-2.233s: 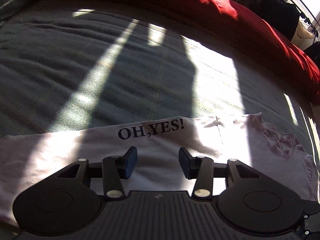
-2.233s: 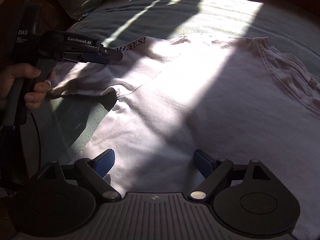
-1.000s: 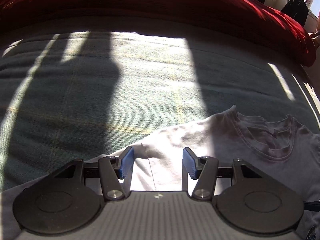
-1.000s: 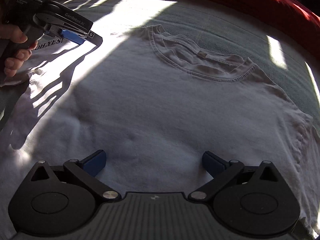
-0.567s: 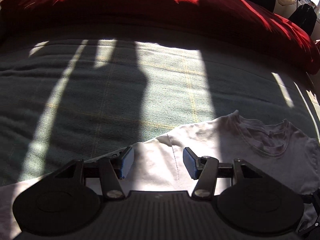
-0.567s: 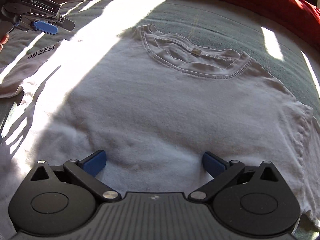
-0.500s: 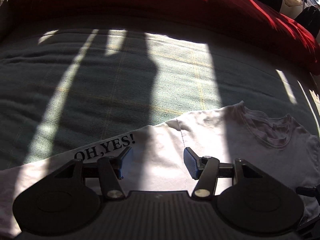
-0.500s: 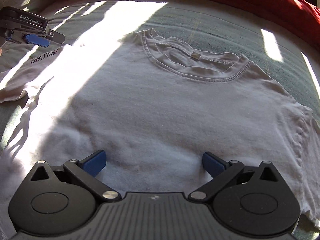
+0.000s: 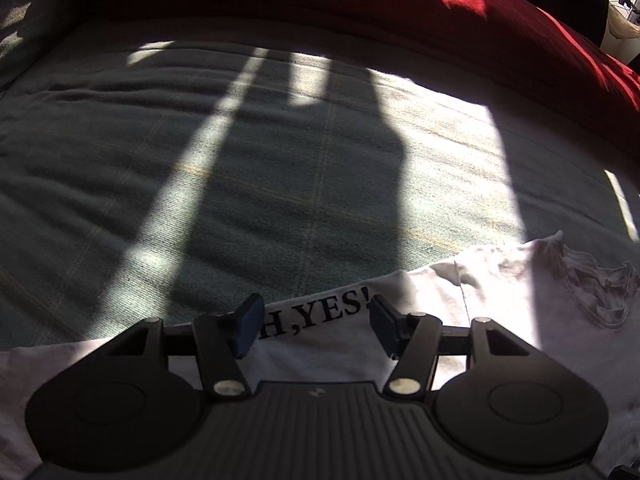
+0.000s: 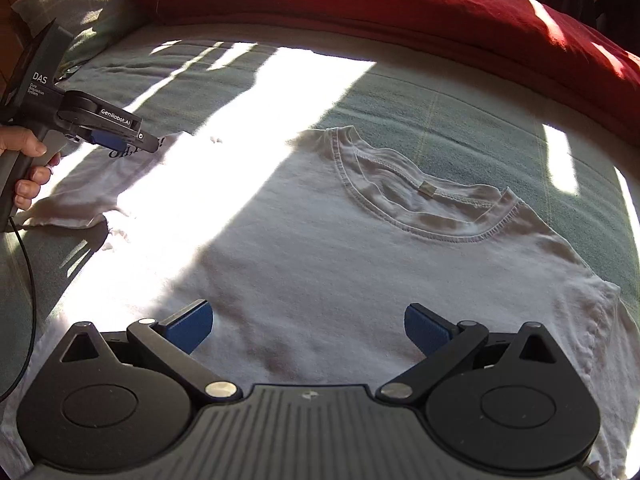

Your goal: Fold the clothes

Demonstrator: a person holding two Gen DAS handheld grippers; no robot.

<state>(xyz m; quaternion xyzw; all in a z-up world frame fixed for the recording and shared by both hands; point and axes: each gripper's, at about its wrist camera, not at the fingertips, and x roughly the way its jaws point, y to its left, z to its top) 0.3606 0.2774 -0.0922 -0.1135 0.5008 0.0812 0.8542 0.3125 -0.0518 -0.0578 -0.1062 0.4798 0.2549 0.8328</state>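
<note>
1. T-shirt, white, spread flat on the bed over a grey-green cover; collar toward the red quilt; a small tag sits inside the neckline.
2. Change from a second ago: the left sleeve, then hidden under the left tool, now lies out flat to the left with its printing showing again; in the right wrist view the whole shirt sits farther off, both shoulders visible.
3. Left tool: jaws opening, roughly half apart, above the sleeve; pads clear of the cloth, nothing gripped. A hand holds its grip at the left edge of the bed.
4. Right tool: jaws wide apart over the shirt's chest, holding nothing.
5. Writing: black "H,YES!" readable on the sleeve between the left tool's fingers, first letter covered; "GenRobot.AI" on the left tool's arm; "DAS" on its body, smaller lines beneath too fine to read.
</note>
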